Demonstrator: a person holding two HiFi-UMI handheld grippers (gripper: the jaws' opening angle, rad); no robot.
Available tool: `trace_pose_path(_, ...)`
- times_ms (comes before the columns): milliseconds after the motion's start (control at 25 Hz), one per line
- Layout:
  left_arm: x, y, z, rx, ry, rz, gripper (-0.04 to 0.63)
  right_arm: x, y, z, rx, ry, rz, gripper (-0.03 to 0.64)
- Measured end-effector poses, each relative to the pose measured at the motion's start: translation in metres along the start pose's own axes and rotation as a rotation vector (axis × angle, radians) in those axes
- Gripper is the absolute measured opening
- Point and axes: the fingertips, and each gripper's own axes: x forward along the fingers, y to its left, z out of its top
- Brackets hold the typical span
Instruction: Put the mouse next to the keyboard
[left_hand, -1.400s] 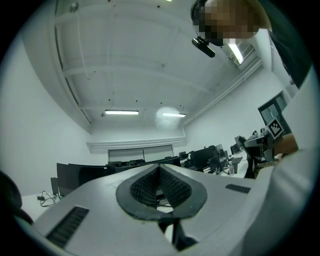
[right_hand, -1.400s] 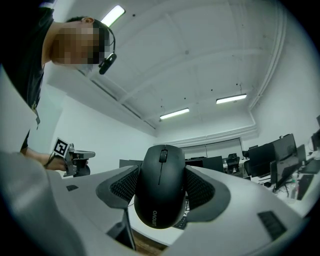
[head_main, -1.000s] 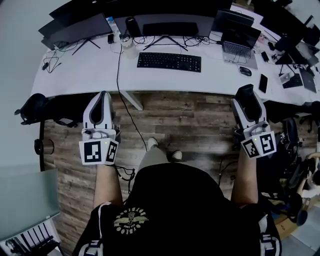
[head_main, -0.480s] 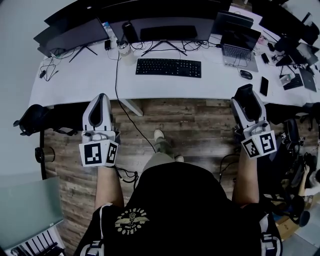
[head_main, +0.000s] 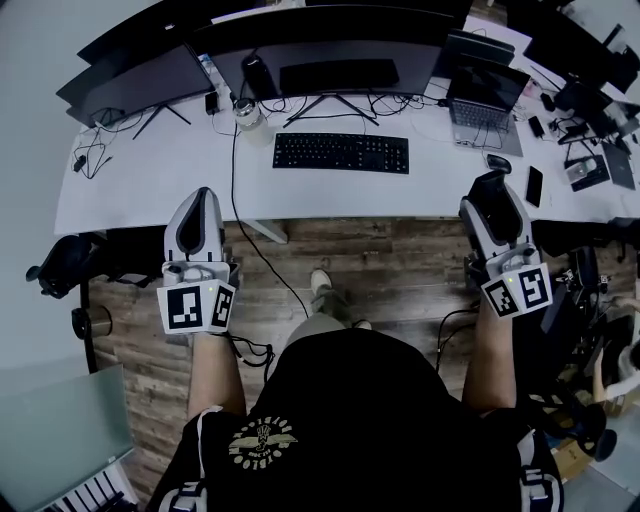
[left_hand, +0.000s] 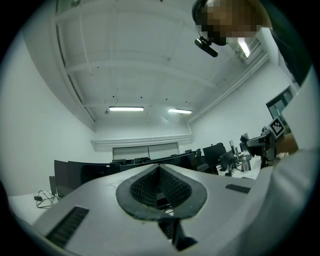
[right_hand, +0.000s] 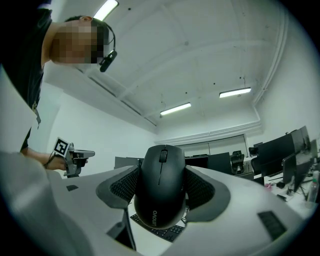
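A black mouse (right_hand: 160, 200) sits between the pads of my right gripper (right_hand: 162, 186), which is shut on it and held up in the air. In the head view that right gripper (head_main: 492, 200) hovers at the front edge of the white desk (head_main: 180, 170), right of the black keyboard (head_main: 341, 152). My left gripper (head_main: 196, 215) hangs over the wooden floor just short of the desk's edge, left of the keyboard. In the left gripper view its pads (left_hand: 150, 187) meet with nothing between them.
Several dark monitors (head_main: 330, 50) line the back of the desk. A laptop (head_main: 484, 95), a second mouse (head_main: 498, 162) and a phone (head_main: 533, 186) lie at the right. A jar (head_main: 246, 112) stands behind the keyboard, and a cable (head_main: 252, 235) hangs to the floor.
The desk and keyboard have come nearer in the head view as the person steps forward. Both grippers keep their pose, and the right one still holds the mouse.
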Motion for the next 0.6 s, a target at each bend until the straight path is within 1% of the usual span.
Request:
trace_pose_path(240, 0.046, 0.02, -0.012, -0.013, 0.005, -0.019, 0.002, 0.046, -0.008, -0.005, -0.005, 0.02, -0.001, 0.291)
trace_pose_path(600, 0.103, 0.064, -0.012, -0.019, -0.028, -0.044, 0.002, 0.101, -0.015, 0.01, -0.036, 0.005, -0.043, 0.291)
